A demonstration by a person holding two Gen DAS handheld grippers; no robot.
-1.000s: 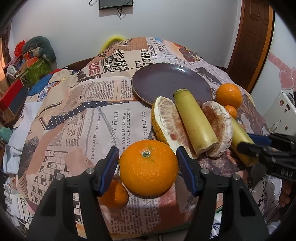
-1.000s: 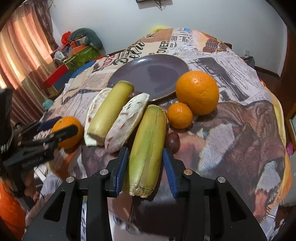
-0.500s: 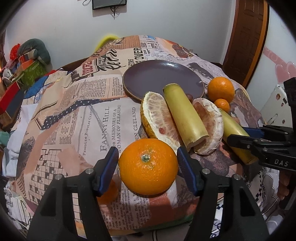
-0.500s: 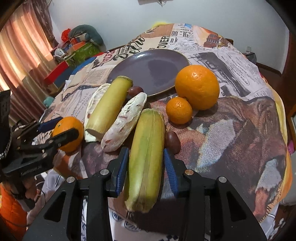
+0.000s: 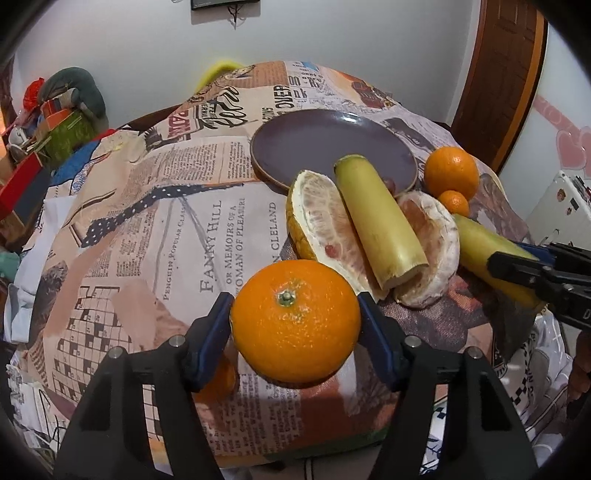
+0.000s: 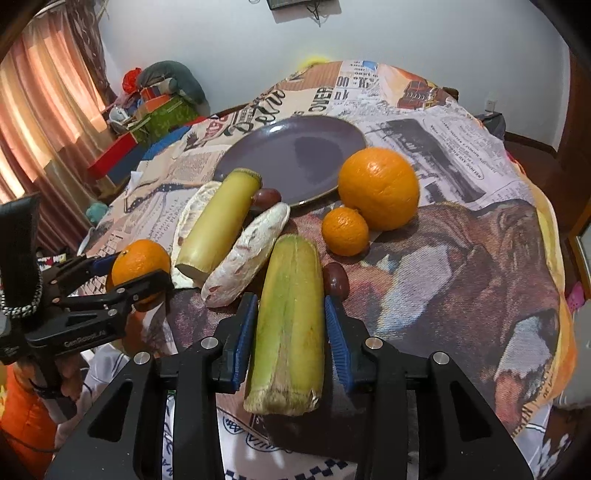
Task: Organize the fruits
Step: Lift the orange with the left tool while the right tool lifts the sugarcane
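Left gripper (image 5: 295,325) clamps the orange (image 5: 295,319), right gripper (image 6: 290,328) clamps the sugarcane piece (image 6: 290,325), its long axis pointing at the purple plate (image 6: 295,155) toward the table's far edge.

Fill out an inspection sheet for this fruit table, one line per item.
Surface: newspaper-print tablecloth, wrinkled.
Job's things: purple plate bare; big orange, small orange, two pomelo pieces, cut cane stalk, two dark round fruits on the cloth.
Clutter: nothing seen on the table.
Grippers: left claw shut on an orange; right claw shut on a green stalk.
Cables: wire dangling under a wall-mounted device.
Surroundings: curtain, piled boxes, wooden door.
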